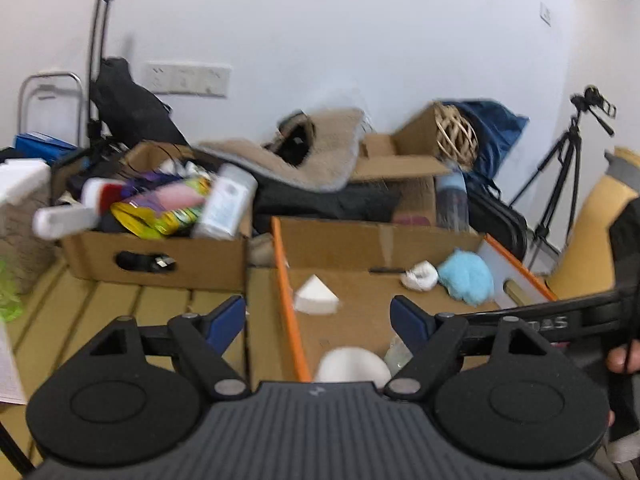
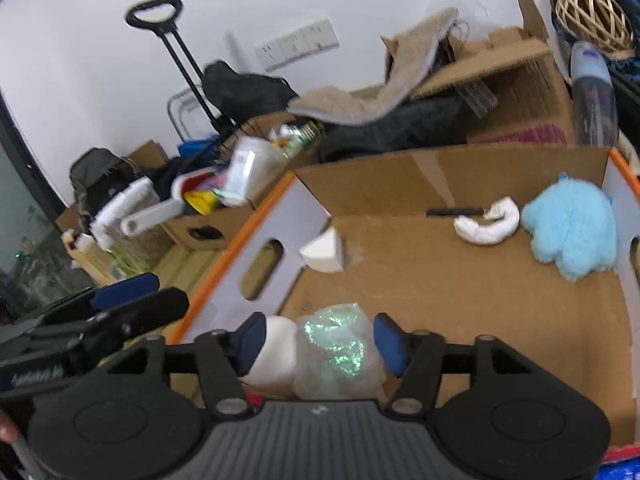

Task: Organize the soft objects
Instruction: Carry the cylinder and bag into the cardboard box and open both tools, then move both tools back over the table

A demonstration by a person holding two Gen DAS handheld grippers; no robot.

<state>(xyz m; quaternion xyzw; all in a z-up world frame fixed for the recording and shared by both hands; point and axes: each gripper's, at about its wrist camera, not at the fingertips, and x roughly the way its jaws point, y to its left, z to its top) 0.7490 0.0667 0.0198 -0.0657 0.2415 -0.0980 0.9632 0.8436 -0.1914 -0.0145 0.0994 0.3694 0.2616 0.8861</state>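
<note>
Both tongs gape empty: the right tongs [image 2: 320, 340] straddle a crinkly clear bag [image 2: 340, 352] beside a smooth white roll [image 2: 276, 350] in the cardboard box [image 2: 440, 280]; the left tongs [image 1: 318, 320] hover at its orange rim. Slippery film could squirt free when squeezed. Farther in lie a fluffy blue plush [image 2: 572, 228] and a white foam wedge [image 2: 324, 254].

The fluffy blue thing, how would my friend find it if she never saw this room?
Look for the big flat cardboard box with orange edges in front. Go to its far right corner, next to the wall of the box. The fluffy blue thing lies there beside a curled white cloth, and it is the only furry, sky-blue thing in the box.
</note>
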